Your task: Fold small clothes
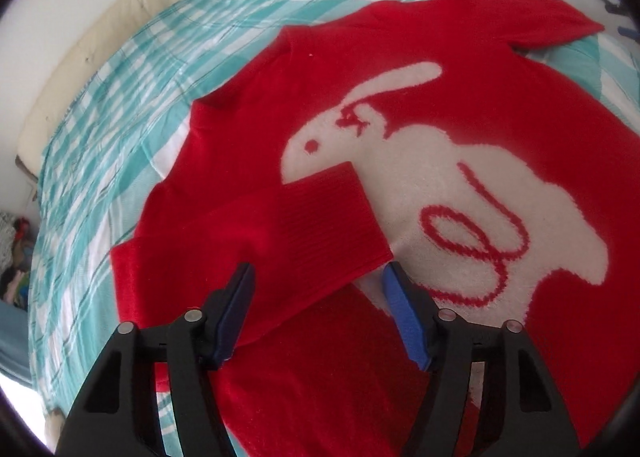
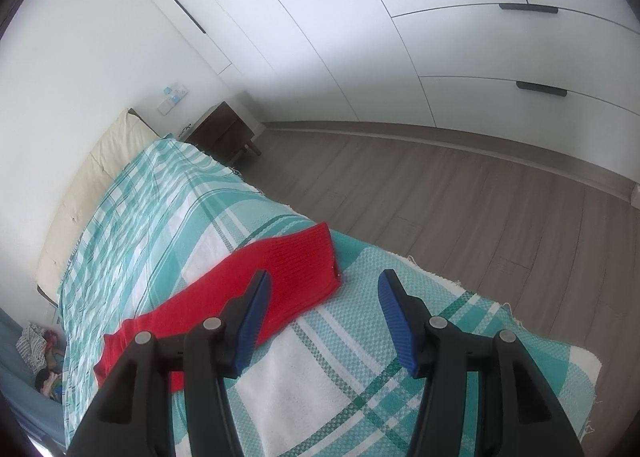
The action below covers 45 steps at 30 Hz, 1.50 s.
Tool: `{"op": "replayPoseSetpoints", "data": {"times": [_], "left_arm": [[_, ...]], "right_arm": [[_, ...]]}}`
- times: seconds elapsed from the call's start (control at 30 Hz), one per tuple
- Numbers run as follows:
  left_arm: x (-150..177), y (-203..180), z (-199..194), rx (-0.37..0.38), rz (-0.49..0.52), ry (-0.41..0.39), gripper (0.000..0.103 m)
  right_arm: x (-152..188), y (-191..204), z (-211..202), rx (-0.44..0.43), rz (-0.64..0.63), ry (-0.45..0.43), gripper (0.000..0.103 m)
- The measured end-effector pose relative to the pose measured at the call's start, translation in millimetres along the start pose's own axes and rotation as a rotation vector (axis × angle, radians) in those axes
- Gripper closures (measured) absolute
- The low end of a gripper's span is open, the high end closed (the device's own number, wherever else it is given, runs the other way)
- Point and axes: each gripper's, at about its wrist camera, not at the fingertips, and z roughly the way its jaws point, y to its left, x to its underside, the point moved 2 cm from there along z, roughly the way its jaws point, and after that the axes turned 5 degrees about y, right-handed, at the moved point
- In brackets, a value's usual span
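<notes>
sweater: a red knit sweater with a white rabbit design lies spread flat on the bed, front side up, filling most of the left wrist view.
folded sleeve: one sleeve is laid across the sweater's body, its ribbed cuff covering the rabbit's lower face; it lies just beyond the left gripper's tips.
far sleeve: the other sleeve stretches out flat over the bedspread; in the right wrist view its ribbed cuff points toward the far right edge of the bed.
left gripper: the left gripper hovers above the folded sleeve, jaws spread wide apart, nothing between them; its blue fingertips look close to the fabric, but contact cannot be told.
right gripper: the right gripper hangs over the outstretched sleeve, jaws wide apart and holding nothing; the left blue pad sits above the red cloth, the right one above bare bedspread.
bed: a teal and white plaid bedspread covers it, with a cream headboard at the far left.
room: a dark wooden nightstand stands at the far end of the bed, white wardrobe doors line the far wall, and grey wood flooring runs to the right of the bed.
</notes>
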Motion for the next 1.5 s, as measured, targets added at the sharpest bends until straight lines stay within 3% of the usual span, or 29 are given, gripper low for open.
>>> {"op": "replayPoseSetpoints", "data": {"times": [0.07,0.1,0.17,0.27,0.4,0.47,0.53,0.63,0.77,0.93,1.1,1.2,1.5], "left_arm": [[0.8,4.7,3.4,0.076,-0.046,-0.018,0.071],[0.5,8.3,3.4,0.094,-0.081,-0.024,0.096],[1.8,20.6,-5.0,0.119,-0.162,-0.062,0.1],[16.6,68.1,-37.5,0.139,-0.385,-0.18,0.1],[76.3,166.9,-79.8,0.027,-0.764,-0.283,0.1],[122.2,216.0,-93.3,-0.071,-0.964,-0.286,0.1],[170.6,252.9,-97.9,-0.181,-1.142,-0.241,0.1],[234.3,275.1,-91.4,-0.27,-1.322,-0.147,0.1],[282.0,273.4,-76.4,-0.301,-1.409,-0.08,0.1],[316.9,265.0,-67.5,-0.306,-1.476,-0.043,0.1],[338.5,253.3,-46.9,-0.293,-1.515,0.025,0.1],[351.3,257.2,-45.7,-0.255,-1.586,0.001,0.1],[354.2,256.2,-35.2,-0.247,-1.579,0.035,0.101]], "right_arm": [[0.7,3.4,1.7,0.002,-0.015,0.003,0.048],[1.1,5.6,2.3,0.005,-0.026,0.002,0.048],[2.1,9.8,3.7,0.004,-0.044,0.005,0.048],[3.7,14.3,4.8,-0.003,-0.062,0.01,0.048],[3.8,17.7,1.2,-0.011,-0.083,-0.003,0.048],[4.2,19.0,1.8,-0.016,-0.084,0.002,0.048],[4.6,19.6,3.2,-0.025,-0.083,0.013,0.047],[6.4,23.6,2.2,-0.024,-0.101,0.009,0.047],[8.7,30.0,0.6,-0.007,-0.136,-0.004,0.047],[10.1,32.8,0.6,0.013,-0.157,-0.008,0.047],[8.9,30.1,1.2,0.017,-0.148,-0.009,0.047],[7.9,28.8,1.6,0.018,-0.142,-0.008,0.047],[6.3,25.1,0.4,0.015,-0.123,-0.006,0.047]]}}
